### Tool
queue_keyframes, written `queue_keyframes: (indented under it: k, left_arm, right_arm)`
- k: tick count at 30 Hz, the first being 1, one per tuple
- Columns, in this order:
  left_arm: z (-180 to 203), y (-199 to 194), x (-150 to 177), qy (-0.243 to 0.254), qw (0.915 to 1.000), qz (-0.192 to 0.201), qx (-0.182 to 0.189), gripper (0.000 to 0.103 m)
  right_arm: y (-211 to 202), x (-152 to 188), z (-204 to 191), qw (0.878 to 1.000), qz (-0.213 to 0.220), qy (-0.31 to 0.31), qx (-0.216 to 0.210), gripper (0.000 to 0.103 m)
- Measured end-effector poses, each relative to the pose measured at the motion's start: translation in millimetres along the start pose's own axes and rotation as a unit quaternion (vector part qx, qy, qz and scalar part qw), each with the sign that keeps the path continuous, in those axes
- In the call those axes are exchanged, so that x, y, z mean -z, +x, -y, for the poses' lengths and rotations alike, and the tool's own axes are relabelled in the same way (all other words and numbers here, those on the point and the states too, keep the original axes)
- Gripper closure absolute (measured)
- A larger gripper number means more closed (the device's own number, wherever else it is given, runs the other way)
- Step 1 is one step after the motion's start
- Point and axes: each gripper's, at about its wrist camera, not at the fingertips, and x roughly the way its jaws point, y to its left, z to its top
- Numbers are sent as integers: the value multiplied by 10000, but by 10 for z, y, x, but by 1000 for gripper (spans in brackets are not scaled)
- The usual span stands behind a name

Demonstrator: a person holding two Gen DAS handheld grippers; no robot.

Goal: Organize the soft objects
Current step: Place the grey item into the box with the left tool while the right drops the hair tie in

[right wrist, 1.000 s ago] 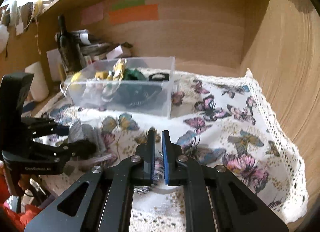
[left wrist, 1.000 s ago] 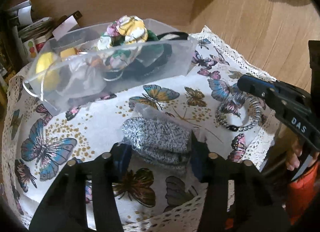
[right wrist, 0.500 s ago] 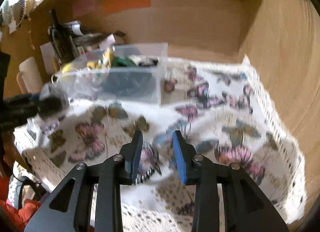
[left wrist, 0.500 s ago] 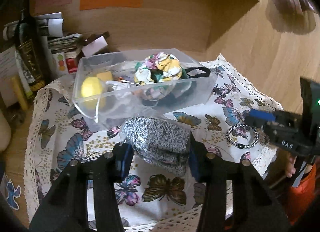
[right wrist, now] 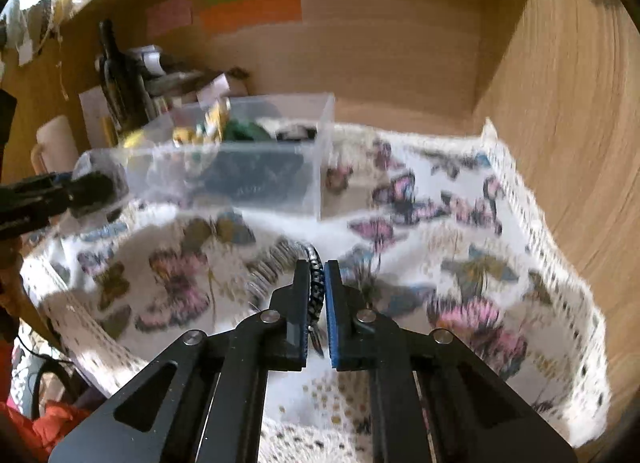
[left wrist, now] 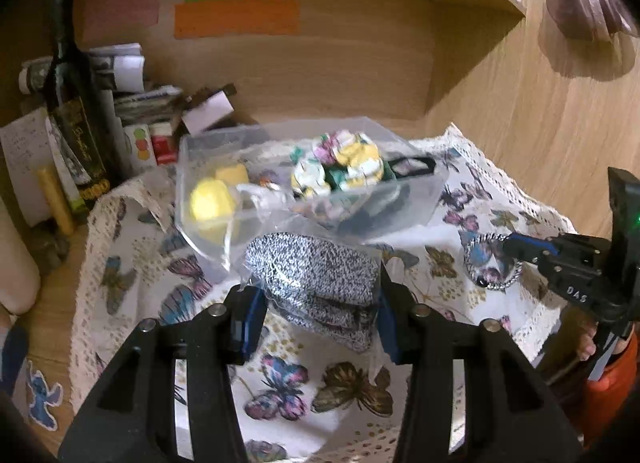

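The grey speckled cloth bundle (left wrist: 316, 283), wrapped in clear plastic, is squeezed between the two blue pads of the left gripper (left wrist: 318, 317), held above the butterfly tablecloth (left wrist: 132, 275) near its front edge and just in front of the clear plastic box (left wrist: 192, 199). In the right wrist view the same bundle (right wrist: 100, 187) shows at the left, level with the front left corner of the box (right wrist: 320, 167).

The box stands toward the back of the tablecloth, left of the middle. Inside it lie a flowered scrunchie (left wrist: 340, 163), a yellow round thing (left wrist: 210, 203) with a yellow block behind it, and a dark band at the right end.

The right gripper (right wrist: 318, 287) has its jaws narrow, pinching the near side of a black-and-white coiled hair tie (right wrist: 316, 275); the rest of the ring (left wrist: 492, 263) lies toward the front right part of the tablecloth, and motion blur hides whether it touches the cloth.

Behind the left edge of the tablecloth, against the wooden back wall, stand a dark bottle (left wrist: 76, 119) and a pile of papers and small cartons (left wrist: 144, 103). Orange, green and pink paper strips (left wrist: 236, 17) are stuck on the wall above.
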Motion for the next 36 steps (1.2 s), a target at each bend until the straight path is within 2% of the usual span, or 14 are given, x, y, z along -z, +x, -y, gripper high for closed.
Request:
queue_keyframes:
  k: [9, 12, 14, 17, 21, 25, 28, 32, 35, 36]
  left_arm:
    - [-155, -68, -399, 30, 9989, 394, -261, 56]
    - [-206, -42, -516, 23, 9983, 460, -343, 56]
    - [-234, -11, -581, 33, 9980, 491, -404, 56]
    - [-270, 65, -656, 59, 9980, 464, -419, 56]
    - [-309, 253, -712, 83, 9985, 303, -456, 56]
    - [-351, 469, -733, 82, 9989, 96, -460, 56]
    - [-391, 657, -730, 9, 9993, -159, -347, 56]
    - [-395, 816, -684, -43, 9991, -369, -204, 53]
    - [-378, 873, -671, -9, 9988, -447, -183, 48]
    - [-376, 873, -669, -3, 9987, -466, -185, 47]
  right_arm:
    - [-61, -587, -218, 9960, 837, -283, -100, 96]
    - [-48, -703, -195, 9956, 883, -266, -169, 96]
    - [-2, -685, -159, 9965, 769, -292, -168, 96]
    - [174, -550, -100, 9989, 248, -369, -162, 90]
    - [455, -295, -16, 9972, -561, -486, -80, 89]
    - [591, -136, 71, 9933, -1037, -491, -158, 89]
    - [625, -74, 79, 9911, -1177, -590, -174, 88]
    - [615, -36, 35, 9891, -1238, -701, -374, 73]
    - [612, 1, -38, 9891, -1186, -837, -247, 73]
    - [611, 8, -51, 9892, -1184, -827, -239, 77]
